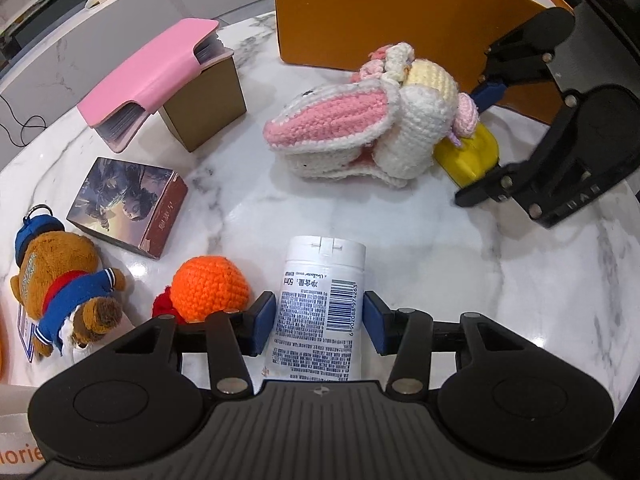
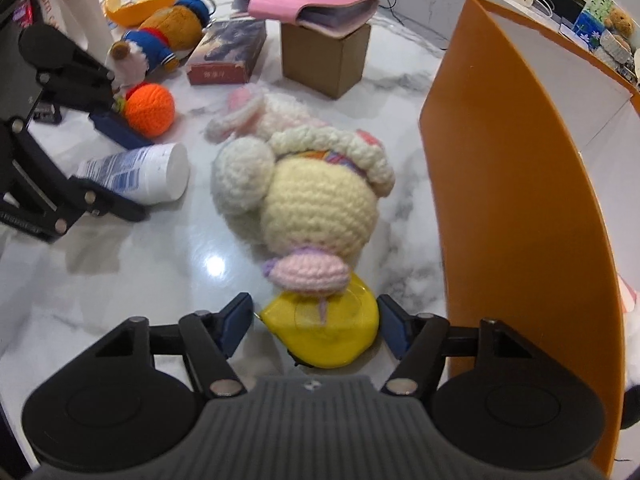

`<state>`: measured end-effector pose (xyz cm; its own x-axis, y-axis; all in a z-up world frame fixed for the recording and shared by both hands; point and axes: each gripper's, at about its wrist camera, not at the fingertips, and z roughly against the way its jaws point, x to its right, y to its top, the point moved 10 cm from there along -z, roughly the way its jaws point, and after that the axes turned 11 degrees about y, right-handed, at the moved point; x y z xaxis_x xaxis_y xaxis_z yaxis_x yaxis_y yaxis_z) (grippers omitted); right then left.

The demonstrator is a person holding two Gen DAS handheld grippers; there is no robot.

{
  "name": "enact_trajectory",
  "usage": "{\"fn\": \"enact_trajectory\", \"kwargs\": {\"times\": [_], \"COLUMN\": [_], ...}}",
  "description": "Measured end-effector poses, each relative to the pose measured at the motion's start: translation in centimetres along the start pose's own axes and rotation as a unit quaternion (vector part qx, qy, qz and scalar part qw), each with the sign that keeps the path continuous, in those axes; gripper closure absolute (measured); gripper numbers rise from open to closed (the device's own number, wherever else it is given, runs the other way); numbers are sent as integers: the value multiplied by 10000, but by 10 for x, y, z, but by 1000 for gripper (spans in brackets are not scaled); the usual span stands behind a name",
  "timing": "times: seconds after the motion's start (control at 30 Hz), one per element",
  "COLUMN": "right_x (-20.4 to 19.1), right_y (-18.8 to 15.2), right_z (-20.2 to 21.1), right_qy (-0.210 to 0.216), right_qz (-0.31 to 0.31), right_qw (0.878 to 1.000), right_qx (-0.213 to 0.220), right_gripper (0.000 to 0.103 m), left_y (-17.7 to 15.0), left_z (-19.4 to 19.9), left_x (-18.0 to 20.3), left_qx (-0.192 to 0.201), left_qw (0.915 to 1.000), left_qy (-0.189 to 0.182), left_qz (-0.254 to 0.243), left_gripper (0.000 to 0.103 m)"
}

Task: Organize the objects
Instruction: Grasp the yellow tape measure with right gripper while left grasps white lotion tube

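A white tube with a barcode (image 1: 320, 308) lies on the marble table between the pads of my left gripper (image 1: 320, 320); the jaws sit close on both sides and seem to touch it. It also shows in the right wrist view (image 2: 140, 176). A yellow tape measure (image 2: 324, 328) lies between the fingers of my right gripper (image 2: 316, 326), which stands open with small gaps on each side. In the left wrist view the tape measure (image 1: 472, 152) sits behind a crocheted bunny doll (image 1: 360, 128). The doll (image 2: 312, 192) lies just ahead of the tape measure.
An orange box (image 2: 520, 184) stands to the right. A pink card binder (image 1: 152, 76) rests on a brown carton (image 1: 208, 100). A picture box (image 1: 128, 204), a teddy bear in blue (image 1: 60, 292) and an orange crocheted ball (image 1: 210, 284) lie to the left.
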<state>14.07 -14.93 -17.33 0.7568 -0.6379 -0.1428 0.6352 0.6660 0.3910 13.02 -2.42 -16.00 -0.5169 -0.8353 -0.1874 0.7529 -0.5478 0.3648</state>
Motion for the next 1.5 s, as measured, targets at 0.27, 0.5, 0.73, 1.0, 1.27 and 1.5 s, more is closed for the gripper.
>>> {"fn": "enact_trajectory", "kwargs": {"times": [0.27,0.5,0.73,1.0,1.27,1.5], "right_x": [-13,-17,-25,-24,-24,-22], "right_y": [-10,-8,-6,-8,-8,-12], "right_z": [2,15,32,46,50,48], "right_qy": [123,146,204,197,174,138], "right_qz": [73,73,106,76,80,59], "right_qw": [9998,9999,9996,9994,9993,9994], "right_qx": [-117,-22,151,268,333,304], "right_gripper": [34,34,34,34,34,34], "left_y": [-3,-2,2,-4,-17,-14], "left_z": [-1,7,18,29,16,12], "left_x": [3,14,15,17,29,33], "left_qx": [28,121,345,493,221,293], "left_qw": [10000,9998,9984,9937,9945,9957], "left_qy": [48,98,69,-90,-127,43], "left_qz": [77,95,450,1002,1020,873], "left_gripper": [48,49,50,51,51,47]}}
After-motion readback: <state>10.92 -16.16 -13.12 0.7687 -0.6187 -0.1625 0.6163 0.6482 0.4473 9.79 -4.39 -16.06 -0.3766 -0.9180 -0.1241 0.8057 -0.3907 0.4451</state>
